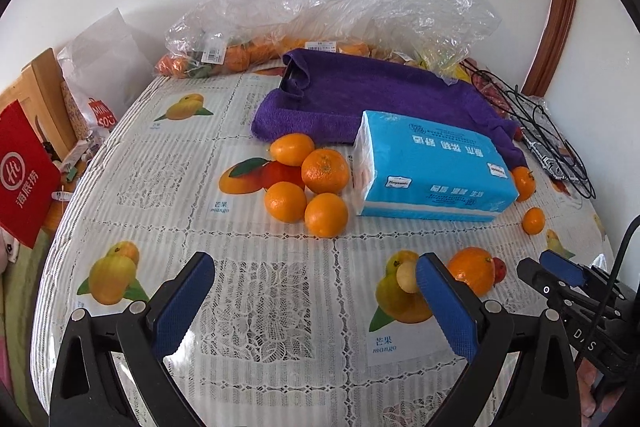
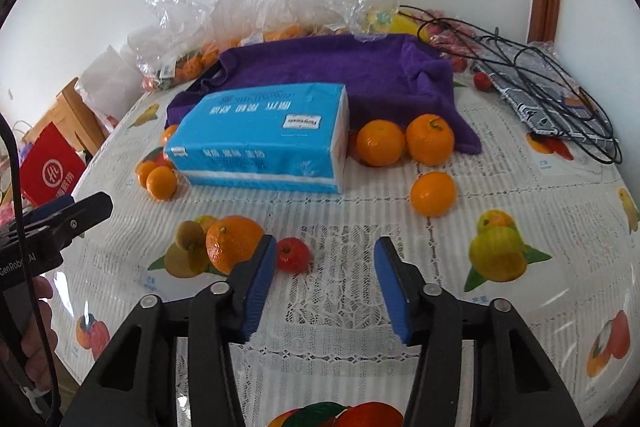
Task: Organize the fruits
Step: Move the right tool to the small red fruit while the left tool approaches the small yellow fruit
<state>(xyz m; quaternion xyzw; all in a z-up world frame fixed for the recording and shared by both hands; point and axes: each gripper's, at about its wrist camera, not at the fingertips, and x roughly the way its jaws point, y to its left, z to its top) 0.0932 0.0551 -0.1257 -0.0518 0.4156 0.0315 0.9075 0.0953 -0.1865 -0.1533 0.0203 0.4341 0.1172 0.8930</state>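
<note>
Loose oranges lie on a fruit-print tablecloth (image 1: 248, 291). In the left wrist view a cluster of several oranges (image 1: 308, 183) sits beside a blue tissue pack (image 1: 432, 171). My left gripper (image 1: 316, 287) is open above bare cloth, and a big orange (image 1: 472, 271) lies just right of its right finger. In the right wrist view my right gripper (image 2: 326, 267) is open with nothing between its pads. The same big orange (image 2: 234, 243) is left of its left finger, and a small red fruit (image 2: 294, 254) lies just past that fingertip. More oranges (image 2: 433, 194) lie further ahead.
A purple towel (image 1: 360, 99) lies behind the tissue pack. Clear plastic bags (image 1: 248, 27) with more oranges stand along the wall. Black cables (image 2: 560, 99) and a wrapped item are at the back right. A red paper bag (image 1: 24, 171) stands off the table's left edge.
</note>
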